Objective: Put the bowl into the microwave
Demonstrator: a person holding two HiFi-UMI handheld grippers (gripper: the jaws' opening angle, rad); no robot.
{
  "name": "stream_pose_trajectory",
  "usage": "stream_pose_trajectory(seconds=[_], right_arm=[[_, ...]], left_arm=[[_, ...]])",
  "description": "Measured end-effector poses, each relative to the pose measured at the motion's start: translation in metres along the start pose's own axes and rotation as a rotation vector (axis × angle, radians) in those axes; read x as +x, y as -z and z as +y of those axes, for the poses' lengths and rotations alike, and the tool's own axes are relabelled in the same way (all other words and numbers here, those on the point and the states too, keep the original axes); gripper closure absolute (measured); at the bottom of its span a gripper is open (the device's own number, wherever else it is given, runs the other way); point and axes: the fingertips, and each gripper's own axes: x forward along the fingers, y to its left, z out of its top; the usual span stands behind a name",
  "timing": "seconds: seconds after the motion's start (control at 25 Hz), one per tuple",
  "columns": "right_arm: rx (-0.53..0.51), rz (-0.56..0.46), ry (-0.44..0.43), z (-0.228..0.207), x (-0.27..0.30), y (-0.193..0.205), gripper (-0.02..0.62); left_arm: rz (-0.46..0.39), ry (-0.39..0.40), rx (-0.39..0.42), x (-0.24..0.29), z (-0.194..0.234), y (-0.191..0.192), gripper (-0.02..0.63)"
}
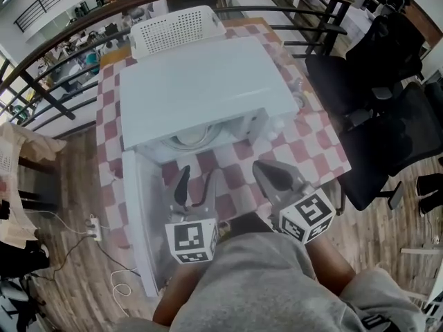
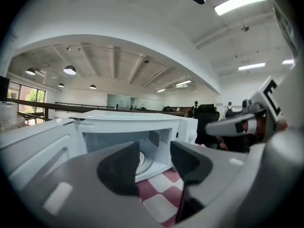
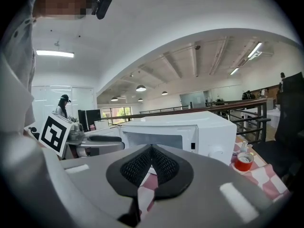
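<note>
Microwave (image 1: 208, 88) with its door (image 1: 142, 213) swung open toward the bench's left edge stood on a bench (image 1: 318, 144) covered in a red-and-white checked cloth. A pale bowl (image 1: 194, 137) sat inside the microwave, on its floor, seen through the open front; in the left gripper view the bowl (image 2: 141, 161) showed partly behind one jaw. The left tool (image 1: 197, 178) hung in front of the opening, beside the open door, its jaws a moderate way apart with nothing between them, only cloth and the microwave's inside showing through the gap (image 2: 155, 153). The right tool (image 1: 259, 166) hung over the bench's near edge, to the right of the left one, its jaws pressed together and empty (image 3: 152, 148). A white basket (image 1: 176, 30) lay at the bench's far edge behind the microwave. A roll of red tape (image 3: 244, 161) lay on the cloth near the bench's right edge.
</note>
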Motion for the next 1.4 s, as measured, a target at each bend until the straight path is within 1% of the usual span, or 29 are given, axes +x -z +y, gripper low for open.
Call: stream_pose_trajectory(seconds=[0.2, 0.36, 0.48, 0.64, 0.92, 1.12, 1.4], right_arm=[[-0.002, 0.028, 0.004, 0.004, -0.012, 0.011, 0.597], [-0.003, 0.042, 0.016, -0.001, -0.019, 0.018, 0.597], [0.004, 0.047, 0.016, -0.004, -0.024, 0.021, 0.597], [-0.002, 0.047, 0.013, -0.007, -0.033, 0.025, 0.597], [0.008, 0.050, 0.016, -0.014, -0.070, 0.033, 0.597], [0.016, 0.056, 0.039, -0.017, -0.110, 0.047, 0.597], [-0.001, 0.040, 0.029, 0.000, -0.162, 0.053, 0.597]], left_arm=[[0.032, 0.004, -0.001, -0.013, -0.007, 0.012, 0.535], [0.020, 0.008, -0.013, -0.021, -0.013, 0.009, 0.593], [0.014, 0.026, -0.001, -0.026, -0.022, 0.007, 0.594], [0.038, 0.055, 0.003, -0.032, -0.036, 0.010, 0.595], [0.078, 0.068, 0.000, -0.055, -0.073, 0.020, 0.595], [0.060, 0.093, 0.009, -0.074, -0.110, 0.018, 0.594], [0.031, 0.069, -0.008, -0.123, -0.146, 0.016, 0.595]])
